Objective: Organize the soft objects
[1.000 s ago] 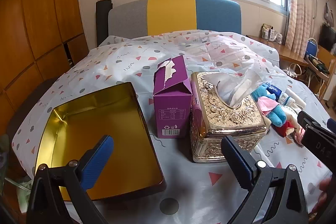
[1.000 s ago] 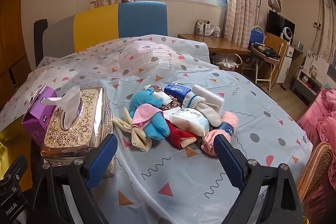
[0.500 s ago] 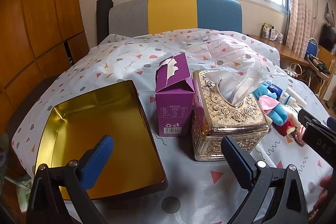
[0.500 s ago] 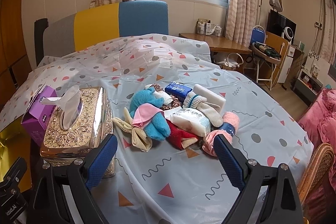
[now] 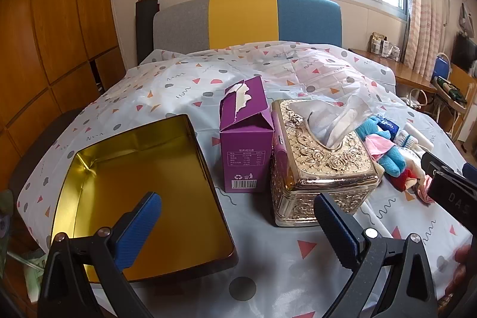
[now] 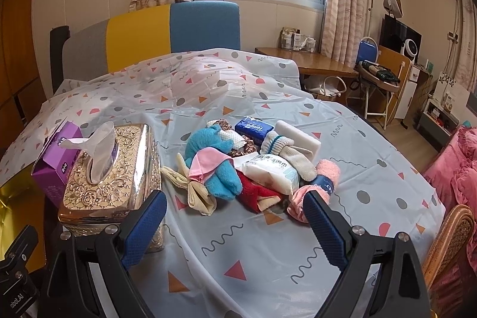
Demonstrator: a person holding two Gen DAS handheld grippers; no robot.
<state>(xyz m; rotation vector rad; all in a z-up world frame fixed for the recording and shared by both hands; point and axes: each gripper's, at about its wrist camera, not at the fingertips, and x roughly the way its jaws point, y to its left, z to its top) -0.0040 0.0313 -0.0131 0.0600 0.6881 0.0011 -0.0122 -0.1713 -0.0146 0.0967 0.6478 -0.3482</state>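
Note:
A heap of soft things lies on the patterned cloth: a blue plush piece, a pink cloth, a white wipes pack, a pale sock, a red cloth and a pink rolled towel. My right gripper is open and empty, just in front of the heap. My left gripper is open and empty, above the near edge between the gold tin tray and the gold tissue box. The heap shows at the right of the left wrist view.
A purple carton stands between the tray and the tissue box. A blue tissue pack and a white block lie behind the heap. A headboard is at the far end, a wicker chair at the right edge.
The left wrist view has shifted slightly, so the boxes sit a little more to the right. The right gripper has barely moved. Both stay open.

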